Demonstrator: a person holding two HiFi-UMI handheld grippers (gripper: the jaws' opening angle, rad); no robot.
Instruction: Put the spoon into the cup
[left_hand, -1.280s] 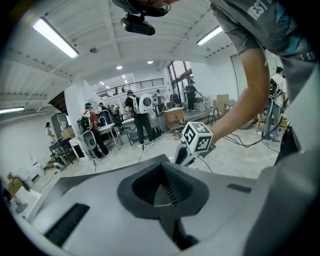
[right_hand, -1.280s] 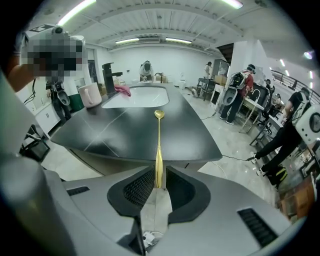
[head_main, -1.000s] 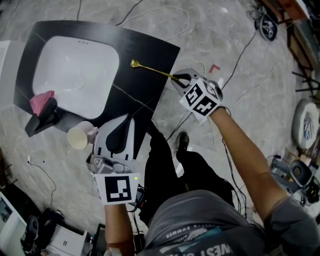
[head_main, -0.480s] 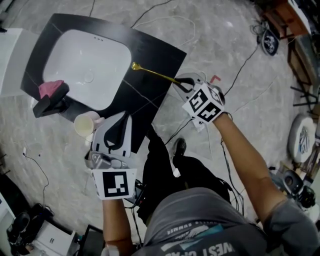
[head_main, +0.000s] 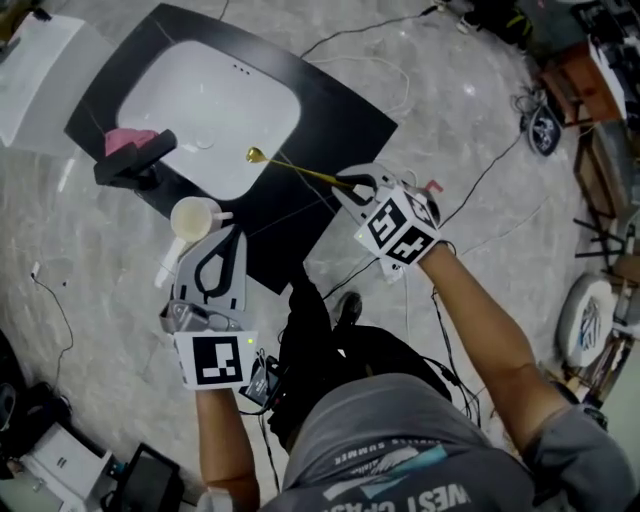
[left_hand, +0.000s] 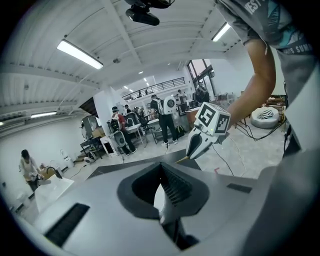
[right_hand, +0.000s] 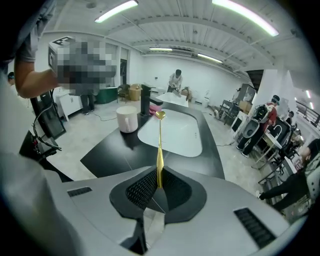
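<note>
Slim gold spoon (head_main: 300, 168) neared round cup (head_main: 194, 216), pinched in right claw (head_main: 352, 183); left claw (head_main: 226, 235) closed.

Spoon (head_main: 300, 169) swung leftward, bowl nearer cup (head_main: 195, 216).

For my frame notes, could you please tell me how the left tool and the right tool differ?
The right tool is shut on the handle of the gold spoon; the left tool is shut on nothing. The right tool holds the spoon out over the black counter, while the left tool sits close beside the cup. Both point toward the counter.
</note>
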